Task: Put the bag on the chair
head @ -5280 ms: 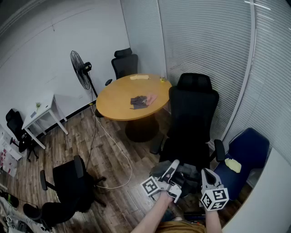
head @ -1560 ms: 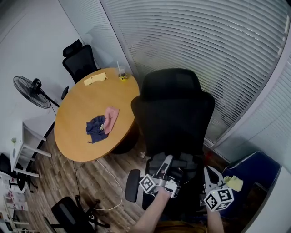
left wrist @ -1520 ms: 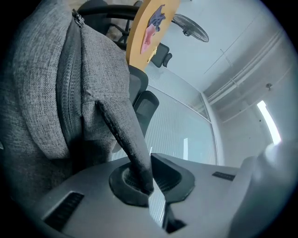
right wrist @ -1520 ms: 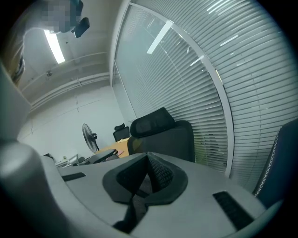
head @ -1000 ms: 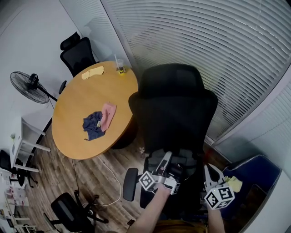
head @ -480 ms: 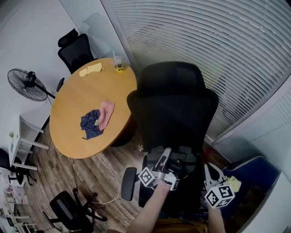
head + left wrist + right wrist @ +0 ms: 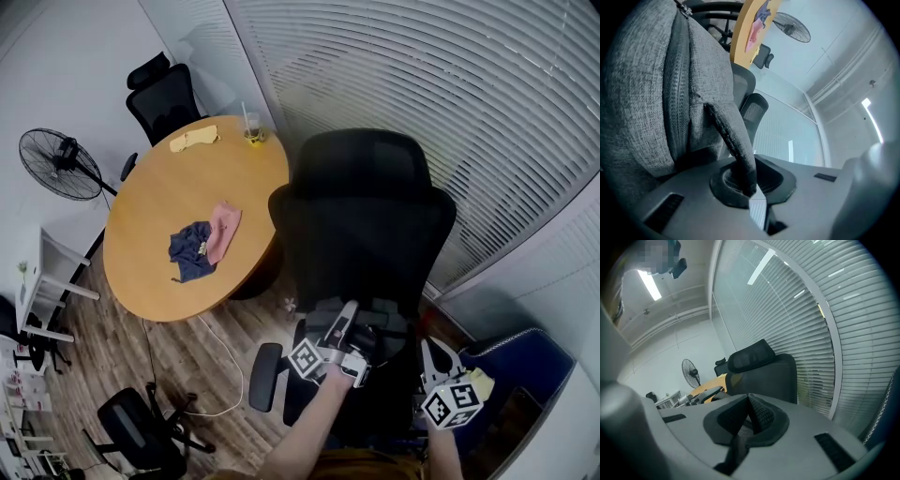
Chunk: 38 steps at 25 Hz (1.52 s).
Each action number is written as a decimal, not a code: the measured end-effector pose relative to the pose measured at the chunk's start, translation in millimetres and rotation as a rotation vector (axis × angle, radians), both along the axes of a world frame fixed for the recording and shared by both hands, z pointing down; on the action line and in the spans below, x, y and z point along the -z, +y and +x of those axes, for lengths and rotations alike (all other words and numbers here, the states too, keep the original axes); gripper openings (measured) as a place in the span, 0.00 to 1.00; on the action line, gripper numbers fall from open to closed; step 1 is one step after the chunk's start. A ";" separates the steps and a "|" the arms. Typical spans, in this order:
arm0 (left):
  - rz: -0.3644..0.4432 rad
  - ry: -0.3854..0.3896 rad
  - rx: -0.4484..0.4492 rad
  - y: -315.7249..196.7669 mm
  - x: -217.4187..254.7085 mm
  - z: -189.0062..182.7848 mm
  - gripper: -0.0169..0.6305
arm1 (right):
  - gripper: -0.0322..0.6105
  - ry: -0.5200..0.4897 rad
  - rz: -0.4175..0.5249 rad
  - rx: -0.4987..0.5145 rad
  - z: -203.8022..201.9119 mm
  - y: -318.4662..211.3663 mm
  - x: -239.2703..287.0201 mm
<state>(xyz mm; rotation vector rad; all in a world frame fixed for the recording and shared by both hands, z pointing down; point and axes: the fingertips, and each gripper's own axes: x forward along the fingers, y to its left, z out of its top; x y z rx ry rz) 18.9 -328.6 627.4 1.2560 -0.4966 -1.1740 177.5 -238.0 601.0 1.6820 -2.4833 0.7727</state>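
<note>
A grey fabric bag (image 7: 367,330) hangs low in front of the tall black office chair (image 7: 367,216), right over its seat. My left gripper (image 7: 343,330) is shut on the bag's dark strap (image 7: 732,144), with the grey bag body (image 7: 651,84) filling the left of the left gripper view. To the right of the bag, my right gripper (image 7: 429,367) is shut on another dark strap (image 7: 738,442). The chair's backrest (image 7: 761,369) stands just beyond the right jaws. The seat itself is mostly hidden under the bag and grippers.
A round wooden table (image 7: 155,272) with a blue cloth (image 7: 192,251), a pink cloth (image 7: 223,230) and a cup (image 7: 253,133) stands left of the chair. A fan (image 7: 56,161), more black chairs (image 7: 164,89), a blue chair (image 7: 511,361) and window blinds (image 7: 450,112) surround it.
Over five seconds I came close to the black chair with the bag. In the last second the bag and both grippers hardly moved; only the view shifted slightly.
</note>
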 end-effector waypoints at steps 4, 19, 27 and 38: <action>0.000 -0.013 -0.005 -2.6 -3.5 1.1 0.07 | 0.07 0.000 0.000 0.007 -0.5 0.4 -2.8; -0.068 -0.057 -0.048 -14.8 -14.6 6.3 0.14 | 0.07 0.005 -0.006 0.007 -5.0 -1.3 1.2; -0.088 -0.082 -0.061 -15.7 -19.3 7.8 0.18 | 0.07 0.013 -0.008 0.005 -4.5 -1.4 1.9; -0.104 -0.137 -0.084 -9.7 -26.4 1.0 0.18 | 0.07 0.000 0.003 0.021 -13.0 -4.6 1.6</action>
